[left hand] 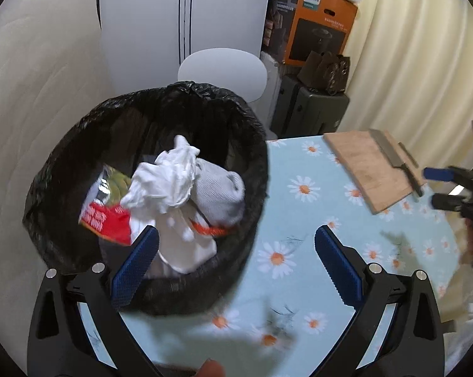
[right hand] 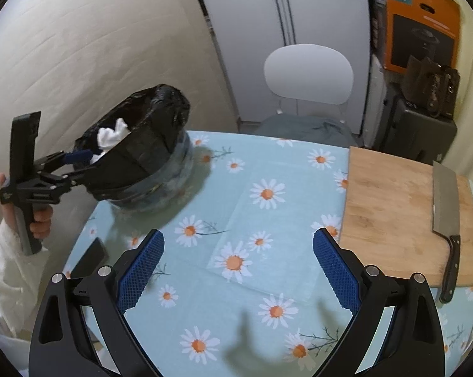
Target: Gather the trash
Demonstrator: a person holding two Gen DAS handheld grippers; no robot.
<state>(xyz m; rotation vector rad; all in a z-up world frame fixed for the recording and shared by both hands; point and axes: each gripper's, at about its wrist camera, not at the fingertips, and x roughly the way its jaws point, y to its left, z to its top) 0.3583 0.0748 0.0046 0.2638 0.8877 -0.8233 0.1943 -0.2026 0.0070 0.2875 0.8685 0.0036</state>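
Daisy-print worktop (right hand: 268,163), cutting board (right hand: 393,207) with cleaver (right hand: 445,207) at right. Black-lined bin (left hand: 148,169) at left edge, holding crumpled tissue (left hand: 167,182) and wrappers. Left gripper (left hand: 236,251) over bin rim, jaws spread, empty. Right gripper (right hand: 238,254) likewise spread.

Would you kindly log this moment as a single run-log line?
left gripper: jaws open, over trash bin | right gripper: open, empty, above table | bin: holds crumpled tissue, wrappers | cleaver on board
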